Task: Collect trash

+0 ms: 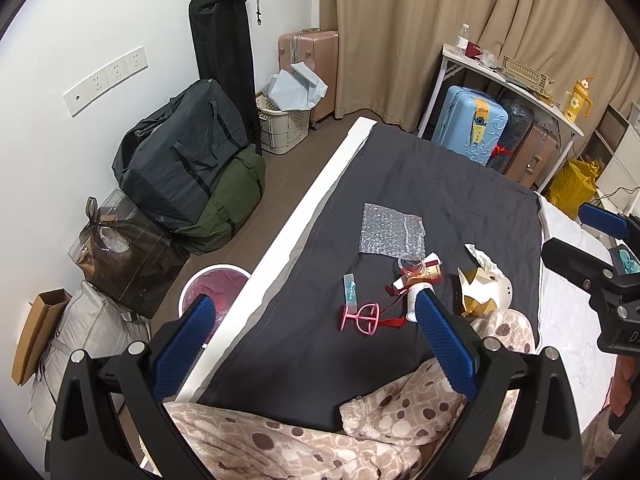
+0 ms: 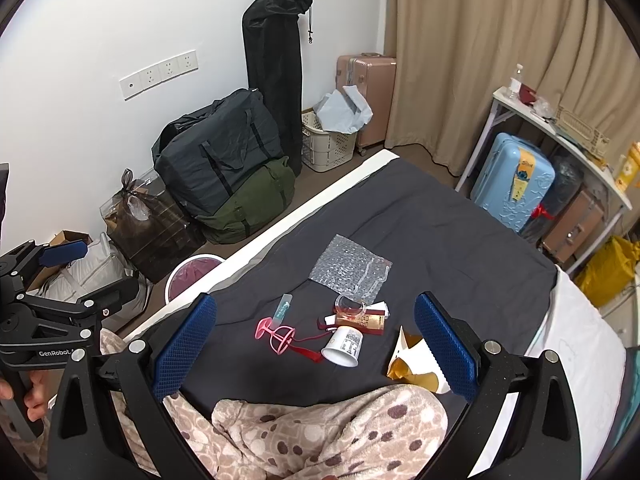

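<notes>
Trash lies on the dark bed sheet: a bubble-wrap bag, a white paper cup on its side, a red and gold packet, a pink plastic frame, a small green strip and a torn white and gold box. The same items show in the left wrist view: bubble wrap, pink frame, box. My left gripper is open and empty above the bed's left edge. My right gripper is open and empty above the trash. A white bin with a purple liner stands on the floor beside the bed.
A spotted fleece blanket lies at the near end of the bed. Duffel bags, a laundry basket and a bagged box line the left wall. Suitcases sit under a white table at the right.
</notes>
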The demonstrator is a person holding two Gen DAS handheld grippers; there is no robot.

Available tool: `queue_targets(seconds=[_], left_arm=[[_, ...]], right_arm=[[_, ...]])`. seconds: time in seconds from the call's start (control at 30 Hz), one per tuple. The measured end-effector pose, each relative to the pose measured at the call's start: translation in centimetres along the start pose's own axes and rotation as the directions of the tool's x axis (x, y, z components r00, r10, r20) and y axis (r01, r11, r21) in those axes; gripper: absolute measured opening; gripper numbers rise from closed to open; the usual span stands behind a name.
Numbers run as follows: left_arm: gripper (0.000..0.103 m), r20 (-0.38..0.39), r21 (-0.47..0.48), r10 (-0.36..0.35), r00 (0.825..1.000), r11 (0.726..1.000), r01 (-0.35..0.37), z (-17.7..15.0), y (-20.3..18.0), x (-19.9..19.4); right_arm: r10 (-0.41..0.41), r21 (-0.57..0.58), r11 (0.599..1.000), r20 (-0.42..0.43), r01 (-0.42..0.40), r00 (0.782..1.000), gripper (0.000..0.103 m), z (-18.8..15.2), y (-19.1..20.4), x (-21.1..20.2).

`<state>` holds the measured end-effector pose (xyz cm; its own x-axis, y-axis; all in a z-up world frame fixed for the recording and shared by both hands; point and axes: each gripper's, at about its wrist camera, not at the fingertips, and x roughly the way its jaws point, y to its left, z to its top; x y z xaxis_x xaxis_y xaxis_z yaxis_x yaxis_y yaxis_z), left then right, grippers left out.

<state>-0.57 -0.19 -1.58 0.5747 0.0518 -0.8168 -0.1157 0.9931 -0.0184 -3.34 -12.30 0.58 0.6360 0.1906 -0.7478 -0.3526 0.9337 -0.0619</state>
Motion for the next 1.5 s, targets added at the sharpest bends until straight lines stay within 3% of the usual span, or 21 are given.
queue_targets(seconds=[0.77,1.03,1.2,1.3,1.5], left_arm=[[0.098,-0.012,0.009,-0.001,1.0,1.0,0.001,-0.5,-0.2,0.5],[0.098,-0.017,0.049,-0.041,0.999,0.998,0.042,-0.1,-2.5,2.6],[0.098,0.026,0.096,-0.093,0.995,0.991,0.09,-0.1,-4.9,4.9],[0.098,0.066,0.17,-0.118,0.991,0.98,0.105,-0.4,-6.8,6.5],[0.098,-0.009,0.232,-0.106,0.994,0.967,0.106,-0.9,-10.3,11.6]], right_arm=[[-0.012,-0.007,1.0,-0.003,0.012,1.0,0.096,-0.4,-0.9,0.1],[-0.026,-0.009,1.0,-0.011,0.026,1.0,0.096,-1.2,-2.9,1.2],[-0.065,0.062,0.996,-0.007,0.065,0.998,0.096,-2.8,-7.5,2.8],[-0.039,0.148,0.988,-0.009,0.04,0.999,0.096,-3.9,-11.0,3.7],[0.0,0.279,0.96,-0.083,0.023,0.997,0.096,-7.1,-18.2,7.3]])
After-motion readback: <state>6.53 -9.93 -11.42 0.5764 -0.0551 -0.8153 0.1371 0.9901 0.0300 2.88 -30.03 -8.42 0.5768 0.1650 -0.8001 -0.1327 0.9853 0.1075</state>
